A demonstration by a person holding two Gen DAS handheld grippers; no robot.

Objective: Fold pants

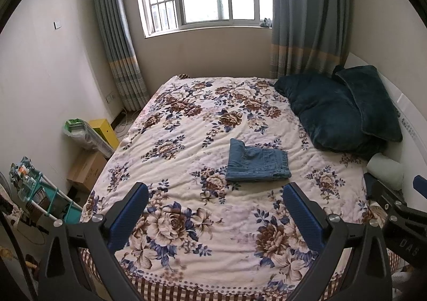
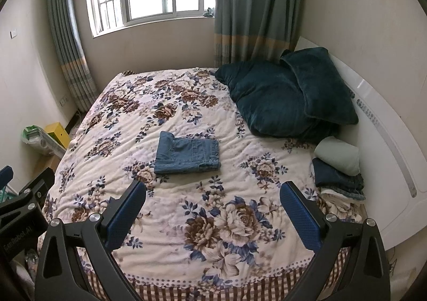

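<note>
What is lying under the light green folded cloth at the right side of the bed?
The light green folded cloth rests on a dark blue folded garment, with denim and something white beneath, all on the floral blanket. How far the lower layers extend is covered.

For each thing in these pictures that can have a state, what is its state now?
left gripper: open, holds nothing, above the bed.
right gripper: open, holds nothing.
denim pants: folded into a flat rectangle, lying on the floral bedspread.
curtains: drawn aside.
pillows: two, one leaning on the other.
pile of clothes: folded, stacked by the headboard.
</note>
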